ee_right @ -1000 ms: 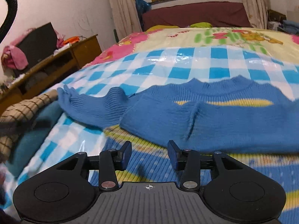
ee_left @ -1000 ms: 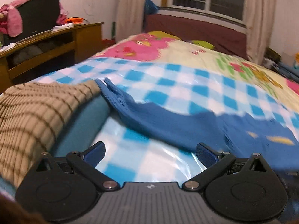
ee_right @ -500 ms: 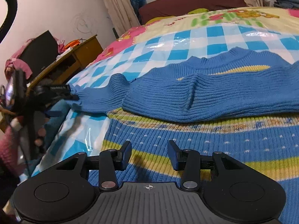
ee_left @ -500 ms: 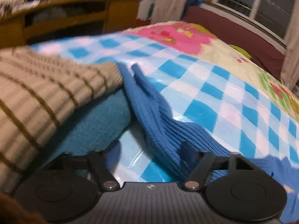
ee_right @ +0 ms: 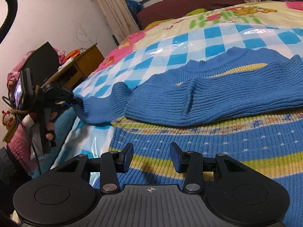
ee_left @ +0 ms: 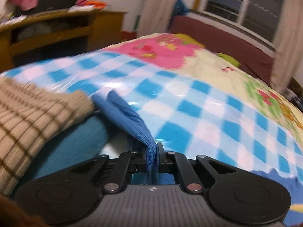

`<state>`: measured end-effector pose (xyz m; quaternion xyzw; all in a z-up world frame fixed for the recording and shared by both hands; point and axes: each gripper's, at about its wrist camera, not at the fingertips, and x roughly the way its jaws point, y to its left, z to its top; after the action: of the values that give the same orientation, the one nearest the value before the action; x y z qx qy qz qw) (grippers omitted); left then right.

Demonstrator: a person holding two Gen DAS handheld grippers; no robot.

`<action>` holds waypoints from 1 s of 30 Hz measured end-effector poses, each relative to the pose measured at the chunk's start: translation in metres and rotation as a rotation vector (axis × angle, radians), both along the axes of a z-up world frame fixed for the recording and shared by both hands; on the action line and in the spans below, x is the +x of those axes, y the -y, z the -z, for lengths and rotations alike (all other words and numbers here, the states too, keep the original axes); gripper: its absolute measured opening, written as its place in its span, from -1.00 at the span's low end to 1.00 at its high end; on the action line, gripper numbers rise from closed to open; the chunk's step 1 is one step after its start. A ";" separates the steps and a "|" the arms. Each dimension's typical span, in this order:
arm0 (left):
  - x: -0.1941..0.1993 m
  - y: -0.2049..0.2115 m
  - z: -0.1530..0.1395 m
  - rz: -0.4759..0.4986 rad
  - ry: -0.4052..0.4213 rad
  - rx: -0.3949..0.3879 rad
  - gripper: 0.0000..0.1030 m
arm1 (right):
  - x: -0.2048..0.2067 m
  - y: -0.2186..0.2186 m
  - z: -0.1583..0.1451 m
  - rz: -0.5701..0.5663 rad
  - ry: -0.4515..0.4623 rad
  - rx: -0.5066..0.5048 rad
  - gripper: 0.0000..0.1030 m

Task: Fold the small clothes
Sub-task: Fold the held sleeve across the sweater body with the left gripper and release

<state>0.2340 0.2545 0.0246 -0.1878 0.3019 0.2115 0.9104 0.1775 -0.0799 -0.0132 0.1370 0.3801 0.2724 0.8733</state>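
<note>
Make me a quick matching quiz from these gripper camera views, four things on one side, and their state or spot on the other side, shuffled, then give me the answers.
Column one:
1. left gripper
2. right gripper
3. blue sweater sleeve
4. tan striped garment

Column two:
A. open, hovering over the striped lower part of the sweater
B. lying on a teal cloth at the left of the bed
C. shut on knit fabric
D. stretched out to the left, its cuff pinched

Pairs: 1-C, 2-A, 3-D, 4-B

Left claw [ee_left: 152, 158] is pinched closed on blue knit; right claw [ee_right: 151, 158] hangs with fingers parted.
</note>
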 end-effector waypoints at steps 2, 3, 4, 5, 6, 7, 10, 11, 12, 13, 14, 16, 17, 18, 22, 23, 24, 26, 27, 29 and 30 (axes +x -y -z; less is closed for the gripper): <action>0.001 0.013 -0.008 0.056 0.017 -0.010 -0.77 | -0.001 0.002 -0.003 0.003 0.007 0.003 -0.18; 0.001 0.021 -0.013 0.084 0.027 -0.018 -0.77 | -0.001 0.003 -0.004 0.006 0.010 0.005 -0.18; 0.002 0.028 -0.017 0.111 0.036 -0.026 -0.77 | -0.002 0.005 -0.006 0.010 0.013 0.007 -0.18; 0.004 0.035 -0.021 0.147 0.047 -0.041 -0.77 | -0.002 0.007 -0.008 0.015 0.016 0.009 -0.18; 0.004 0.047 -0.026 0.197 0.060 -0.061 -0.77 | -0.003 0.010 -0.010 0.019 0.020 0.011 -0.18; 0.004 0.060 -0.030 0.241 0.067 -0.068 -0.77 | -0.004 0.013 -0.012 0.025 0.024 0.012 -0.18; 0.001 0.110 -0.040 0.417 0.090 -0.077 -0.77 | -0.005 0.023 -0.015 0.051 0.029 0.004 -0.18; -0.002 0.129 -0.044 0.478 0.100 -0.068 -0.77 | -0.006 0.028 -0.016 0.063 0.031 -0.001 -0.18; -0.005 0.147 -0.046 0.534 0.107 -0.056 -0.77 | -0.006 0.034 -0.017 0.077 0.033 -0.008 -0.18; -0.007 0.161 -0.047 0.576 0.110 -0.048 -0.77 | -0.007 0.040 -0.018 0.094 0.032 -0.016 -0.18; -0.010 0.177 -0.047 0.623 0.111 -0.037 -0.76 | -0.008 0.048 -0.019 0.112 0.031 -0.024 -0.18; -0.014 0.204 -0.044 0.693 0.106 -0.004 -0.75 | -0.010 0.064 -0.019 0.146 0.029 -0.037 -0.18; -0.015 0.215 -0.040 0.720 0.096 0.025 -0.75 | -0.010 0.072 -0.019 0.169 0.026 -0.046 -0.18; -0.017 0.226 -0.034 0.738 0.078 0.061 -0.74 | -0.011 0.081 -0.020 0.190 0.021 -0.053 -0.18; -0.029 0.243 -0.011 0.758 -0.001 0.120 -0.59 | -0.011 0.109 -0.022 0.261 -0.003 -0.038 -0.15; -0.036 0.243 -0.006 0.763 -0.017 0.119 -0.48 | -0.010 0.113 -0.024 0.265 -0.003 -0.038 -0.15; -0.043 0.243 -0.002 0.765 -0.025 0.120 -0.42 | -0.009 0.115 -0.026 0.267 0.002 -0.038 -0.15; -0.056 0.242 0.004 0.779 -0.041 0.136 -0.24 | -0.005 0.113 -0.030 0.258 0.013 -0.041 -0.15; -0.061 0.242 0.007 0.785 -0.050 0.153 -0.20 | 0.001 0.109 -0.031 0.246 0.011 -0.041 -0.15; -0.071 0.242 0.011 0.793 -0.062 0.176 -0.16 | 0.009 0.101 -0.034 0.227 0.003 -0.045 -0.11; -0.075 0.241 0.013 0.797 -0.065 0.178 -0.16 | 0.013 0.095 -0.036 0.214 0.002 -0.047 -0.04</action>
<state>0.1593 0.0130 0.0117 0.0300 0.3603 -0.1267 0.9237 0.1900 -0.1753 0.0229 0.1562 0.3688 0.1687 0.9006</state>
